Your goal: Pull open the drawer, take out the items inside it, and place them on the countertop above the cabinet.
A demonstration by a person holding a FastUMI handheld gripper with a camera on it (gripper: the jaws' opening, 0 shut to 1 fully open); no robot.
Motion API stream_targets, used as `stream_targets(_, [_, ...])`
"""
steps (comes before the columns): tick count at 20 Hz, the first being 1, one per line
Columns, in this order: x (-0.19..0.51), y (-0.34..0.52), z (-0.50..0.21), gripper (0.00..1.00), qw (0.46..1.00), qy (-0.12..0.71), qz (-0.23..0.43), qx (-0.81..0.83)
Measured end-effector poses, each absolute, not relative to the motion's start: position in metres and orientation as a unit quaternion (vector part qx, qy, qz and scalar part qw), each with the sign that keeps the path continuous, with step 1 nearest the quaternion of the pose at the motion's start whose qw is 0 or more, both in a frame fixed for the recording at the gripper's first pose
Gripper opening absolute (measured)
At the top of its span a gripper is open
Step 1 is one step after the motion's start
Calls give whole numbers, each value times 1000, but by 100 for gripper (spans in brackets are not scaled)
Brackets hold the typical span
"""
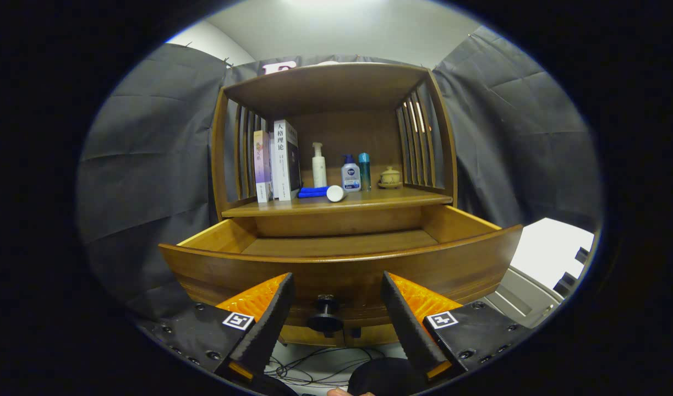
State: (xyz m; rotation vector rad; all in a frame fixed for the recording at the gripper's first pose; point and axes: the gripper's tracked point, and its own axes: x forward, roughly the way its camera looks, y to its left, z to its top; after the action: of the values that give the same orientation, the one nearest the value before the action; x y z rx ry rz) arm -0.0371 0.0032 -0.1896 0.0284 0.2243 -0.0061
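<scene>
The wooden cabinet's drawer [342, 269] stands pulled out toward me, and the part of its floor [342, 242] that I can see is bare wood. Its dark round knob [325, 316] sits low between my fingers, untouched. My gripper [337, 278] is open, with one finger on each side of the knob, close to the drawer front. On the countertop [386, 199] above the drawer lie a blue cloth [313, 192] and a white round container [335, 193] on its side.
Further back on the countertop stand upright books [278, 159], a white pump bottle [318, 165], a blue-capped bottle [350, 173], a teal bottle [364, 171] and a small lidded pot [390, 177]. Slatted sides and a top shelf enclose this space. Cables [314, 366] lie on the floor below.
</scene>
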Motion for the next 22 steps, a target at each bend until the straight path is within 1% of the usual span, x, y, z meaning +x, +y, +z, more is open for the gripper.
stream_targets(6, [-25,2,-210,98,991,134,-14,3])
stream_targets(12, [-17,6,-212,98,992,128,-14,4])
stream_targets(15, [-4,7,-210,98,992,129,-5,5])
stream_targets(22, [41,9,-204,97,993,118,-13,-5])
